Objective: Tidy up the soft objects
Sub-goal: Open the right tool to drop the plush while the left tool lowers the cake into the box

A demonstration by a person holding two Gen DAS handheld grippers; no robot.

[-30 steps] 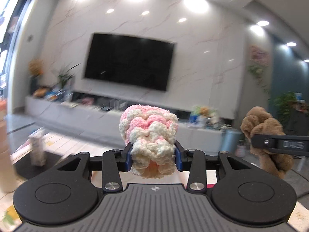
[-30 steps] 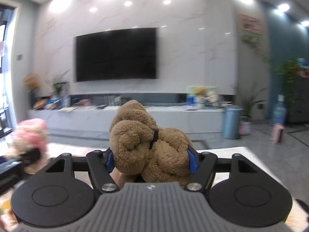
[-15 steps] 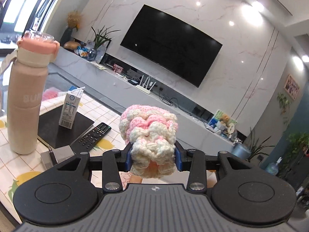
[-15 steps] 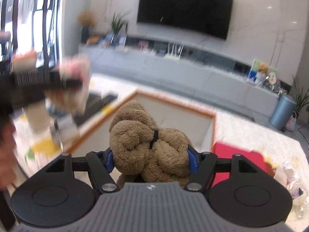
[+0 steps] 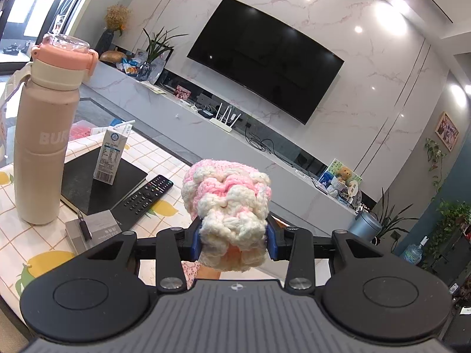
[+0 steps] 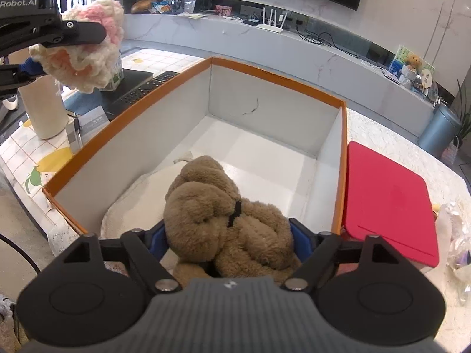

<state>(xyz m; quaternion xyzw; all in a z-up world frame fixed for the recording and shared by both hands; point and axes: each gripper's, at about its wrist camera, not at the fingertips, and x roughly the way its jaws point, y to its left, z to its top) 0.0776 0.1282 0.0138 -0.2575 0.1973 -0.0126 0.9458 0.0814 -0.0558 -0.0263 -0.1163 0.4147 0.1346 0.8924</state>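
Over the orange-rimmed box (image 6: pixel 129 111), the right gripper (image 6: pixel 228 235) has just widened around the brown teddy (image 6: pixel 223 223), seemingly releasing it inside, while the left gripper (image 5: pixel 234 235) grips the pink-and-white knitted toy (image 5: pixel 226 203) nearby.

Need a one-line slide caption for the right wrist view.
Right gripper, jaws just opening around brown plush toy, poised over orange-rimmed white box.

A tall pink-lidded bottle (image 5: pixel 44 135) stands at the bench's left, near a milk carton (image 5: pixel 111 156) and remote (image 5: pixel 141 198); a red mat (image 6: pixel 388 203) lies right.
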